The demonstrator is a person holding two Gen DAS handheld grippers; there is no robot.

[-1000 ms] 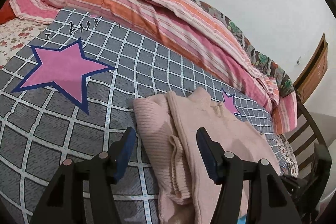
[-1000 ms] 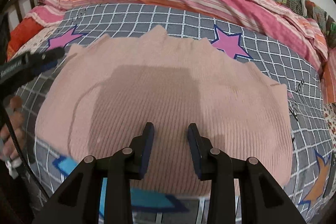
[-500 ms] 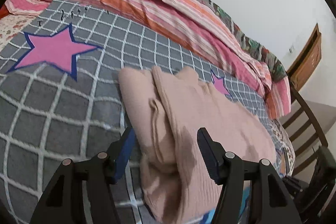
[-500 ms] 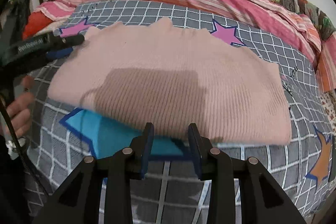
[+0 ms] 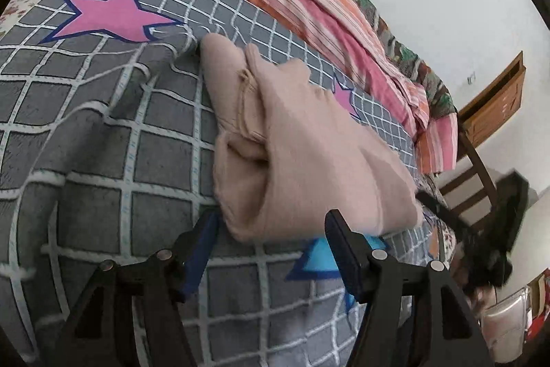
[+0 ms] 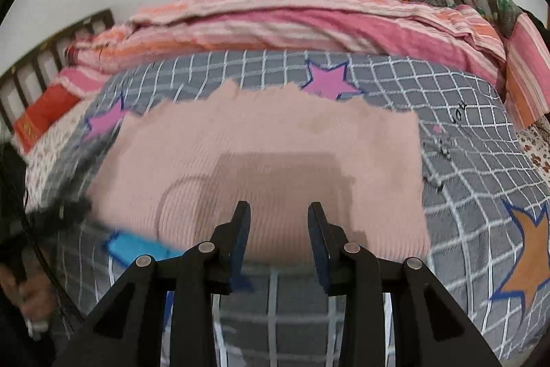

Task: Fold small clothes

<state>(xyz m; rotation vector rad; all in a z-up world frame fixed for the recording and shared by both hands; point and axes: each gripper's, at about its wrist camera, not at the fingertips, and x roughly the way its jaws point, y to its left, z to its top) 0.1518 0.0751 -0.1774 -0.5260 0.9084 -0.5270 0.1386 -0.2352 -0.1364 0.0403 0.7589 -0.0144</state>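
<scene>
A pale pink ribbed knit sweater (image 5: pixel 302 140) lies folded on a grey checked bedspread (image 5: pixel 103 160) with star prints. In the left wrist view its side edge with the tucked-in sleeve faces me. My left gripper (image 5: pixel 271 226) is open and empty, its jaws either side of the sweater's near corner, just short of it. In the right wrist view the sweater (image 6: pixel 261 160) spreads wide as a rectangle. My right gripper (image 6: pixel 278 208) is open and empty, its fingertips over the sweater's near hem. The right gripper also shows blurred in the left wrist view (image 5: pixel 495 236).
A rolled pink and orange striped quilt (image 6: pixel 309 23) lies along the far side of the bed against a white wall. A wooden chair (image 5: pixel 481 153) stands past the bed's right end. A dark slatted headboard (image 6: pixel 48 57) is at the left.
The left gripper has pulled back toward the sweater's near corner. The right gripper has moved forward, its tips now over the near hem instead of short of it. Both stay open.
</scene>
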